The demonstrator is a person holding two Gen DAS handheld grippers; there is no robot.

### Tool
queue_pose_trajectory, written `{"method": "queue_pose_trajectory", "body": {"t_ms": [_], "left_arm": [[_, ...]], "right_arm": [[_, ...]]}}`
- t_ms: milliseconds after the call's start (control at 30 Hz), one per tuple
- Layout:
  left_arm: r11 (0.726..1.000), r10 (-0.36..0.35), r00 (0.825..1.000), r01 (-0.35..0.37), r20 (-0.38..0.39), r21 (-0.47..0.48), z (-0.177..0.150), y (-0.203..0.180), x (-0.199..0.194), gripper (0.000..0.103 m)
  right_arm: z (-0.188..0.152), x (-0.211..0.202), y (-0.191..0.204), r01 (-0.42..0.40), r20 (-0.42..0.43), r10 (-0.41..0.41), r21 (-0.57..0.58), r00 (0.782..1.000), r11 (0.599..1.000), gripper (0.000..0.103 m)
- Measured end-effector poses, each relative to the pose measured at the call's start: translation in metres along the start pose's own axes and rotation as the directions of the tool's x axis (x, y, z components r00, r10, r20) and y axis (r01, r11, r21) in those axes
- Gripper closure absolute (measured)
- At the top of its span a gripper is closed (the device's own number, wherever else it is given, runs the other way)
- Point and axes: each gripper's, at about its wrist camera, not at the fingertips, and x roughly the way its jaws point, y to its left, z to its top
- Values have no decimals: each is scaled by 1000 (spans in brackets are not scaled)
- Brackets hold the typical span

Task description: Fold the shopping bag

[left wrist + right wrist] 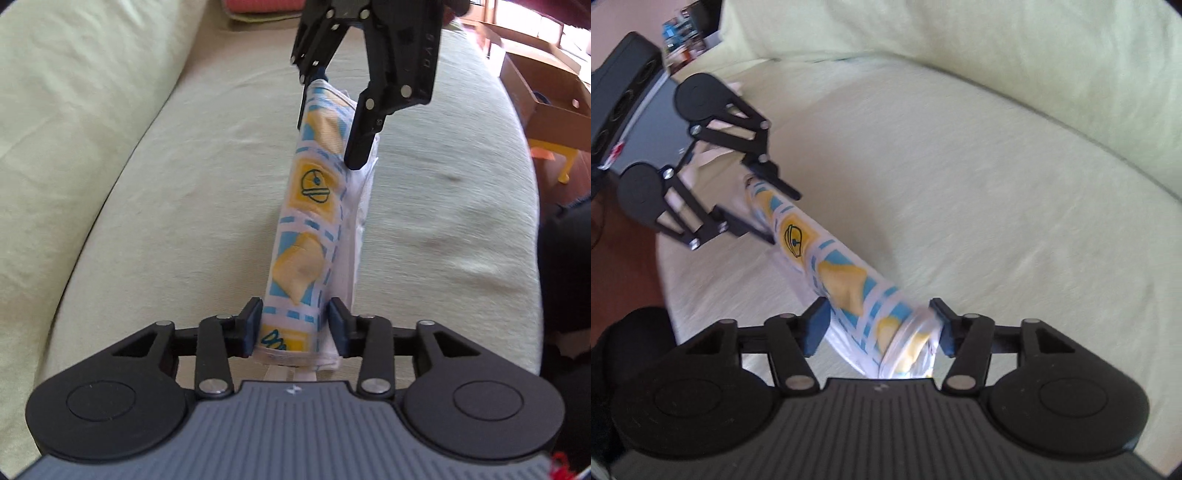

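1. Writing. You had no readable word on the bag [314, 192]. Its print showed yellow squares, blue dashed lines, a dark round line drawing and, at the near end in the left wrist view, a blue scribble. A small white mark sat on the grey body of each gripper, too small to read. Raised letters ran along the side of the right gripper [879, 326] as seen from the left wrist; you could not read them with certainty.

2. Bag position. The bag was folded into one long narrow strip. It spanned the gap between your two grippers, above the pale green sofa [147, 184] seat, one end in each. In the right wrist view it ran from the near pads up and left to the other gripper.

3. Left gripper [295, 325]. The jaws stood at a medium width with the blue pads against both edges of the strip's near end, so you held the bag here. White fabric trailed back from that end towards the gripper body.

4. Right gripper. The jaws stood at a similar medium width, with the pads closed on the other, bunched end of the strip.

5. Surroundings. An open cardboard box [554, 107] stood beyond the sofa at the right of the left wrist view
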Motion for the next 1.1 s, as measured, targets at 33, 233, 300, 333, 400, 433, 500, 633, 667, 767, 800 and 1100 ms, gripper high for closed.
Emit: {"method": "queue_pose_trajectory", "body": {"t_ms": [33, 233, 300, 333, 400, 433, 500, 633, 667, 767, 800, 1100], "left_arm": [[1000, 4, 1000, -4, -4, -18, 0, 2, -1, 49], [982, 157, 987, -161, -41, -99, -8, 28, -16, 43], [954, 274, 958, -281, -78, -106, -14, 35, -19, 44], [944, 306, 949, -313, -80, -103, -18, 35, -28, 44], [924, 365, 929, -370, -64, -98, -24, 31, -48, 44], [916, 388, 921, -390, -44, -91, -25, 25, -59, 45], [905, 422, 907, -420, 13, -70, -27, 11, -79, 46], [910, 409, 906, -413, 107, 23, -13, -26, -90, 46], [915, 392, 912, -401, 119, 55, -12, -36, -85, 45], [918, 352, 930, -366, 110, 155, 1, -39, -39, 44], [916, 346, 933, -358, 96, 182, 3, -41, -26, 44], [894, 345, 937, -346, 56, 285, 5, 0, 58, 51]], "right_arm": [[2, 3, -2, 28, 3, -28, 5, 1000, 1000, 42], [7, 19, -1, 198, 28, -201, 98, 979, 975, 40], [9, 21, -5, 230, 34, -240, 184, 970, 956, 35], [10, 20, -6, 228, 39, -242, 220, 969, 948, 35], [12, 18, -1, 263, 65, -285, 234, 956, 936, 37], [12, 14, 8, 305, 95, -328, 200, 940, 931, 40], [4, -2, 20, 363, 166, -378, 115, 911, 925, 40], [-23, -25, 76, 466, 346, -371, -251, 862, 848, 40], [-32, -26, 91, 485, 371, -356, -358, 858, 798, 40], [-49, 6, 118, 522, 380, -358, -643, 853, 560, 41], [-56, 15, 123, 529, 386, -369, -695, 846, 487, 44], [-50, 73, 107, 507, 401, -372, -826, 837, 249, 55]]}}
